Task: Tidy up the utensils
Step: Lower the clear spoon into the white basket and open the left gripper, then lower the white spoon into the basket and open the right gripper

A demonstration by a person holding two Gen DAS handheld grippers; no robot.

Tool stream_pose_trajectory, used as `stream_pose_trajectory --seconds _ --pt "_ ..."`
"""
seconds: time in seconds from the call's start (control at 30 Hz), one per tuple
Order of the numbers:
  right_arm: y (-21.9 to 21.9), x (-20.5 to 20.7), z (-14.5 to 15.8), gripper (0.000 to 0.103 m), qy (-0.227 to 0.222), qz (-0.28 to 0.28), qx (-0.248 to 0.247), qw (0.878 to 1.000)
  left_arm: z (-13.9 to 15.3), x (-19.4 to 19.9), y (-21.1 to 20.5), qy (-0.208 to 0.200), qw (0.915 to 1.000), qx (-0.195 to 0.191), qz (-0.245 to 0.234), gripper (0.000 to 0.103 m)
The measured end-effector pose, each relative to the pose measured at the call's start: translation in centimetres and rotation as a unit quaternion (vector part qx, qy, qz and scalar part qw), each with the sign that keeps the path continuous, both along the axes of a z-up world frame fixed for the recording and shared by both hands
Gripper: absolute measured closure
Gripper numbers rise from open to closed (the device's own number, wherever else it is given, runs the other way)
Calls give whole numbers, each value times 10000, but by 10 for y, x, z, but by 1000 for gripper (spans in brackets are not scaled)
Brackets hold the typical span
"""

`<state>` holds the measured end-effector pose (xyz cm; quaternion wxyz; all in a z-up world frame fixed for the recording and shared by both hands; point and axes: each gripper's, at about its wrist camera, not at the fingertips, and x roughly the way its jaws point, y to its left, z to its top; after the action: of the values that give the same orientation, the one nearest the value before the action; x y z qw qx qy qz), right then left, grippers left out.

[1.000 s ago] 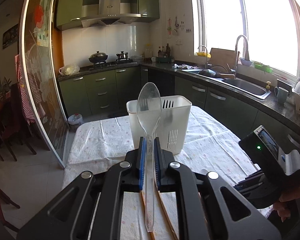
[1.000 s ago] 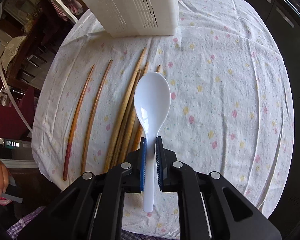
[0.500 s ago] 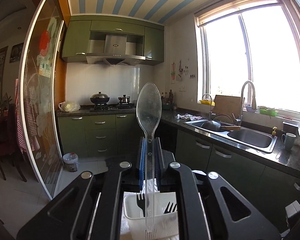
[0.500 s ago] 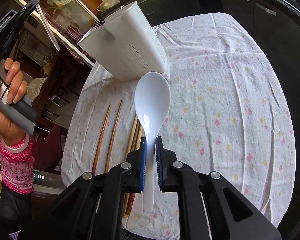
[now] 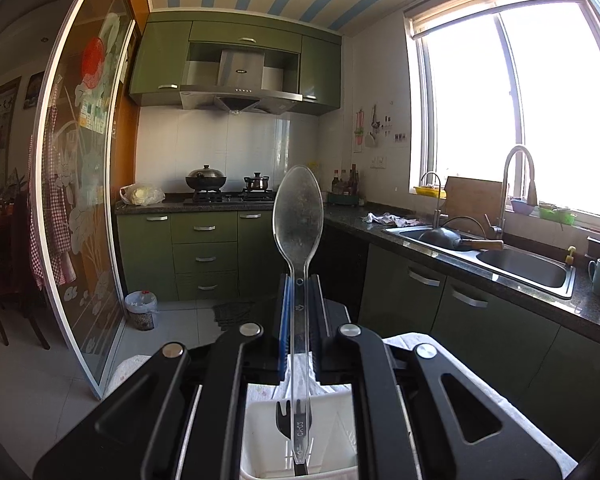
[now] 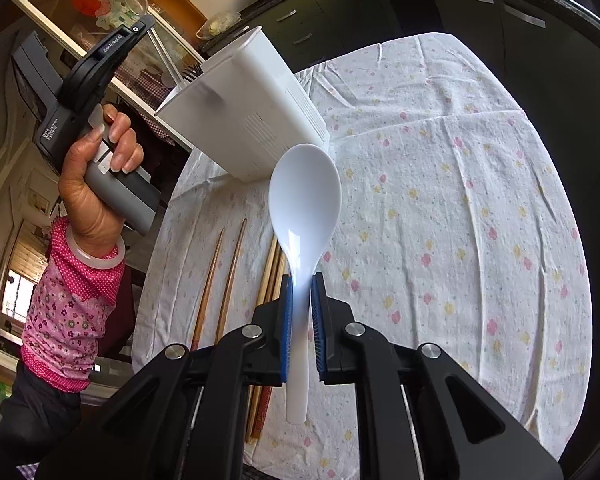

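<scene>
Right claw [image 6: 300, 316] clamped on the handle of a white spoon [image 6: 304, 204], bowl raised above the cloth-covered tabletop [image 6: 460, 220], with wooden chopsticks [image 6: 230, 276] flat on the cloth just beyond. Left claw [image 5: 300, 308] clamped on a clear plastic spoon [image 5: 298, 216], bowl up, handle end down inside the white utensil holder [image 5: 340, 432] beside a black fork [image 5: 282, 420]. Farther back, green cabinets [image 5: 204, 248] and a sink [image 5: 520, 264].

I see a clear spoon [image 5: 298, 216], bowl up, its handle tip over my white caddy [image 6: 244, 108]; a white spoon [image 6: 303, 216] raised above chopsticks [image 6: 220, 276] lying on the cloth.
</scene>
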<state>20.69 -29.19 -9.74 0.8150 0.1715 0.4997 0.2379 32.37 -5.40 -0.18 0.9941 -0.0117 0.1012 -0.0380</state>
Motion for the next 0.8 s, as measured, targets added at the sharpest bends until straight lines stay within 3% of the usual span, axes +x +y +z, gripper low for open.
stream_pose_trajectory --seconds 0.4,0.43,0.57,0.8 --pt "24 8 47 93 -519 83 -35 9986 -45 2 -2 446 9988 155 -95 93" --pt "25 9 53 93 -586 58 -33 9983 -45 2 -1 457 9988 130 -100 89" --pt "27 21 84 93 -954 -77 2 9954 -42 -5 4 348 9993 -6 -132 47" --pt "37 52 152 93 -1882 -454 90 9810 -25 -30 6 41 9996 0 -287 25"
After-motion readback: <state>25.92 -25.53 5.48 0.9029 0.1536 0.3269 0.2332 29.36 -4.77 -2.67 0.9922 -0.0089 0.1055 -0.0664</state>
